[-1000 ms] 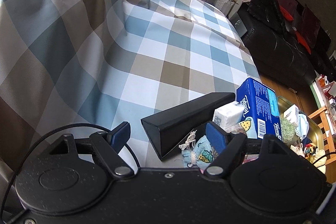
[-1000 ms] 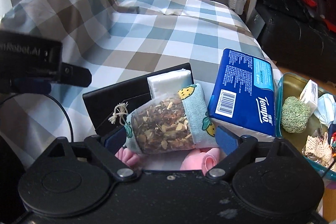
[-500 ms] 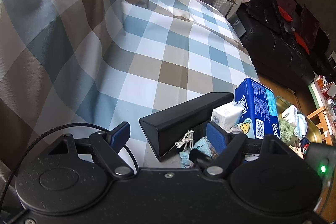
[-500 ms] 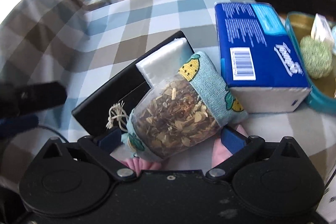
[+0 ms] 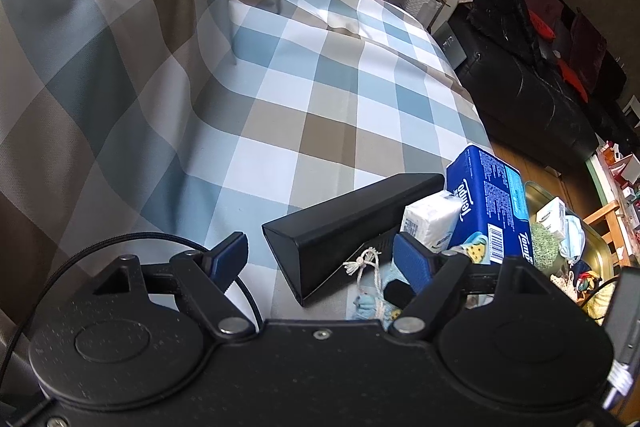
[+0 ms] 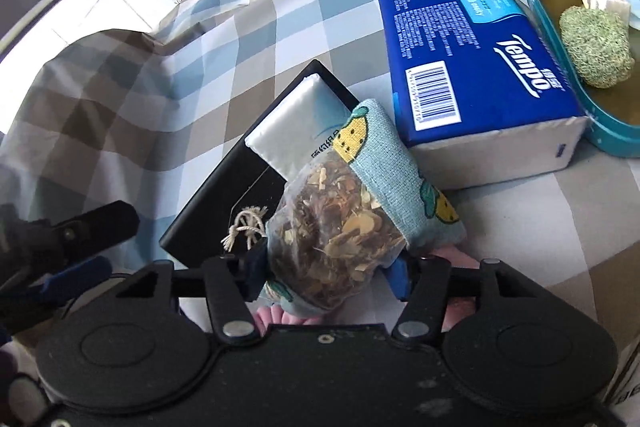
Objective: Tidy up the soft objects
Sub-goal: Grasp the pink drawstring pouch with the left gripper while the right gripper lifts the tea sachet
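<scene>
Flat black rectangular box (image 6: 224, 203) lies on the checked blue, tan and white cloth (image 6: 248, 39) covering the counter. White plastic-wrapped tissue pack (image 6: 296, 131) sits in the box. Mesh-and-knit drawstring sachet of dried herbs (image 6: 352, 223) lies at 5 o'clock of that pack, overlapping it. Large blue wrapped tissue brick (image 6: 476, 67) at 2 o'clock of the sachet, just beside. Teal oval metal tin (image 6: 608, 135) touches the brick at 3 o'clock; green fuzzy scrubber (image 6: 596, 47) inside.

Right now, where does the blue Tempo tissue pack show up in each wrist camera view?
Left wrist: the blue Tempo tissue pack stands at right of centre, beyond the black box.
Right wrist: it lies upper right, between the herb sachet and the teal tin.
Shared landmark: the black box, left of the pack in both views.
</scene>
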Tool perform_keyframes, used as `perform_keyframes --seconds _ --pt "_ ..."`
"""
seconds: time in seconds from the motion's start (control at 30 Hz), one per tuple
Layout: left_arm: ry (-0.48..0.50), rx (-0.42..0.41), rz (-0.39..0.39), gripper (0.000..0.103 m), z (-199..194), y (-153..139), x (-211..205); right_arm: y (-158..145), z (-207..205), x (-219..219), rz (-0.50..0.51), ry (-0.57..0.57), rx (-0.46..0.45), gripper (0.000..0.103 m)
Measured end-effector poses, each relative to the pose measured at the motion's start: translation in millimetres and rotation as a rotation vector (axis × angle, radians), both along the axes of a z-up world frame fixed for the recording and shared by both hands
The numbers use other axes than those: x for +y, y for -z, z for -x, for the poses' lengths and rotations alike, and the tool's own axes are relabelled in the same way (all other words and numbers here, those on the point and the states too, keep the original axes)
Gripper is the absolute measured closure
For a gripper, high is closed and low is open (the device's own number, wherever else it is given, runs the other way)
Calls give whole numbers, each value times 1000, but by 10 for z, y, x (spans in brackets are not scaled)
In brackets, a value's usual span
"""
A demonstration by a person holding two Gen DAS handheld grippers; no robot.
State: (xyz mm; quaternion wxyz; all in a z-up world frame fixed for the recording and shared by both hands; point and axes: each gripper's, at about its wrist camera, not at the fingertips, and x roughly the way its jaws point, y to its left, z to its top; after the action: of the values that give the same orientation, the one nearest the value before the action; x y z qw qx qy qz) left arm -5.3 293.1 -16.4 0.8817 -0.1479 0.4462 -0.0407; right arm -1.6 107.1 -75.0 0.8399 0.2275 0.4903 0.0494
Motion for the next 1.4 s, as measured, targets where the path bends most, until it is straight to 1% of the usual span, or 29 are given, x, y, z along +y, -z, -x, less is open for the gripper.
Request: perform_keyframes --seconds 0.2,0.33,0.43,0.6,0.67,0.73,0.8,0.93,1.2,1.37,1.4 --pt "13 5 -9 28 1 23 -28 -236 135 -130 -31 22 -61 47" --pt "26 11 -22 28 2 31 -46 -419 185 -248 -4 49 -124 47" --pt "42 25 -31 28 -2 46 -86 -540 215 -369 12 81 -149 48" --pt "112 81 -36 28 61 118 -259 -709 282 -602 45 137 -178 49" --pt "151 112 -69 28 119 171 -402 -745 303 -708 28 157 -180 50" --pt "169 132 -126 28 199 220 -559 -771 308 -800 6 177 -182 50" --pt "189 157 -160 28 275 267 -679 -795 310 -876 -4 194 -178 51" --pt "184 202 -196 28 348 306 -784 -823 305 -963 -23 215 -171 51" --pt "155 229 -233 28 417 222 -884 -935 363 -936 -23 196 -198 51" --pt "180 283 -275 27 456 370 -1058 -1004 409 -942 -40 180 -217 51" --pt "188 297 -285 24 460 421 -1097 -1014 412 -939 -41 177 -219 51"
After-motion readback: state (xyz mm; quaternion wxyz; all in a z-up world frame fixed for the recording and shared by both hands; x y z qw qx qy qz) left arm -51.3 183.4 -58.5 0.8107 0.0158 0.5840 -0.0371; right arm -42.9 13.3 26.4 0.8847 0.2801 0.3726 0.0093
